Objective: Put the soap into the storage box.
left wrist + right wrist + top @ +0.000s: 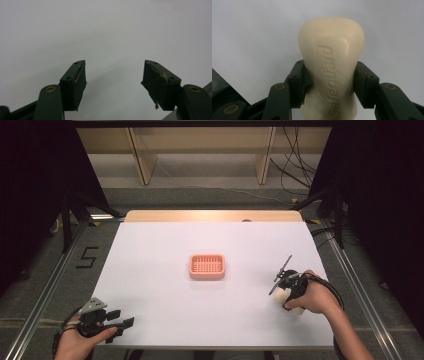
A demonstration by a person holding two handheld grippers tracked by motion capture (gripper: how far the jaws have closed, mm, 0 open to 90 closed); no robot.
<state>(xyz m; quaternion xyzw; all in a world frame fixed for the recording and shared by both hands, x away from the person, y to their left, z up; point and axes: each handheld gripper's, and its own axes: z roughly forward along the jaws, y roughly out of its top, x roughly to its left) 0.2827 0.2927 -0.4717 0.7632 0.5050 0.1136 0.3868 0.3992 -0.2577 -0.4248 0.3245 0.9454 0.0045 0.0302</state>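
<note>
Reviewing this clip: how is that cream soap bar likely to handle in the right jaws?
The soap bar looks rigid, so probably won't flex. Its smooth, rounded, waisted sides may slip, though the jaws sit at the narrow waist. Probably dense for its size.

Lab: framed test table (150,320), cables (295,170)

A white counter (210,310) with a pale wooden strip (212,216) along its far edge stands on grey carpet floor (45,270). Metal rails (42,292) run along both sides, and a black "5" (87,257) is marked on the floor at left. Dark curtains (30,185) flank the space. Beyond, light wooden furniture legs (142,157) stand, with black cables (295,165) trailing at right.
</note>
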